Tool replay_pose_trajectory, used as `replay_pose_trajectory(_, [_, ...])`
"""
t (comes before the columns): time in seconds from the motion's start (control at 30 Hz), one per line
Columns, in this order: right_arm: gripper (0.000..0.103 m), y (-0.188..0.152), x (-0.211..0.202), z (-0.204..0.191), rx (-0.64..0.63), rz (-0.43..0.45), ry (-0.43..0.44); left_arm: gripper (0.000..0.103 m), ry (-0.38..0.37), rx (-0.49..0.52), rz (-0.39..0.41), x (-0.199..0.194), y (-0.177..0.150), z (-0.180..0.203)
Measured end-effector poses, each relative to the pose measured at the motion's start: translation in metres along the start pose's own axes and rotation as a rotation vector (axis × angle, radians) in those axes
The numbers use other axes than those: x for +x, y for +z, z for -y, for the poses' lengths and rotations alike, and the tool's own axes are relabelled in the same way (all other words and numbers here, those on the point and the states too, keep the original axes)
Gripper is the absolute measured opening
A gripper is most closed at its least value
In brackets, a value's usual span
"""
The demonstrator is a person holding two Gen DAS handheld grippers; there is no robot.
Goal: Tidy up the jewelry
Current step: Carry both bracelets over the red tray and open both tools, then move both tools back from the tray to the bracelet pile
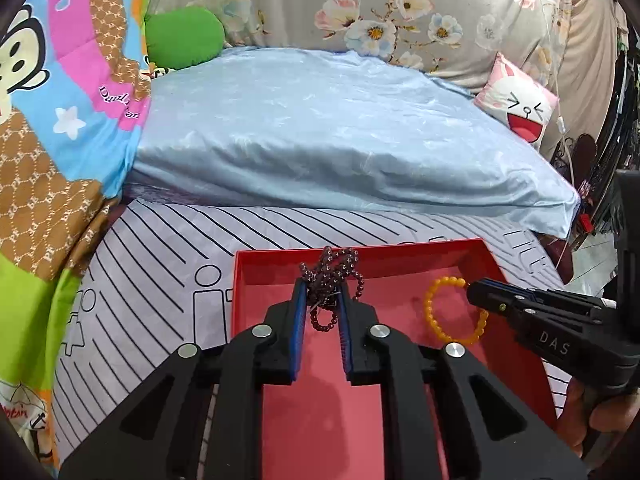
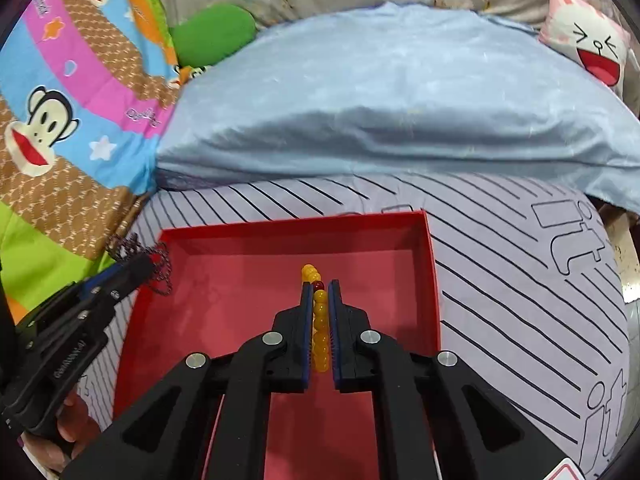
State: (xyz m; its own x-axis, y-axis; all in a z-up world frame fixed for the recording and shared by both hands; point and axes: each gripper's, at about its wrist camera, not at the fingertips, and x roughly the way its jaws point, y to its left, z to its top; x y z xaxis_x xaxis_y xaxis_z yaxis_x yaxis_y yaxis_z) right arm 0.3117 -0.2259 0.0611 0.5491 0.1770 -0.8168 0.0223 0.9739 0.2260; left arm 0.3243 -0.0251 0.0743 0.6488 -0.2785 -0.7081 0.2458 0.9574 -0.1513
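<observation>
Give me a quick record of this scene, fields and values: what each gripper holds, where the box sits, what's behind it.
left gripper: shut on dark purple bead strand, over the box
right gripper: shut on yellow bead bracelet, over the box
red box: open, on striped bedsheet
behind: blue pillow, green cushion, rabbit-face cushion

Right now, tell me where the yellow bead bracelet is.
The yellow bead bracelet is pinched in the right gripper, over the right side of the red box; the left gripper holds the dark bead necklace nearby.
</observation>
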Motion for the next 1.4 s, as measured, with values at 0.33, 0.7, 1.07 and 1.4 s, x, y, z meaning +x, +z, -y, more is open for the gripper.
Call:
replay_pose_trajectory(0.33, [0.029,-0.014,-0.021,0.010,-0.036,0.055,-0.065,0.053,0.027,-0.076,0.058,-0.016,-0.010,-0.008])
replay_pose_trajectory(0.7, [0.033,-0.053,-0.084,0.005,-0.052,0.137,-0.052,0.063,0.013,-0.083,0.148,-0.091,-0.051,-0.003])
replay_pose_trajectory(1.07, [0.041,-0.123,-0.139,-0.002,-0.072,0.187,-0.072,0.063,0.032,-0.072,0.151,-0.143,-0.120,0.005])
replay_pose_trajectory(1.4, [0.041,-0.199,-0.139,-0.015,-0.100,0.116,-0.075,0.063,0.071,-0.107,0.074,-0.153,-0.191,-0.002])
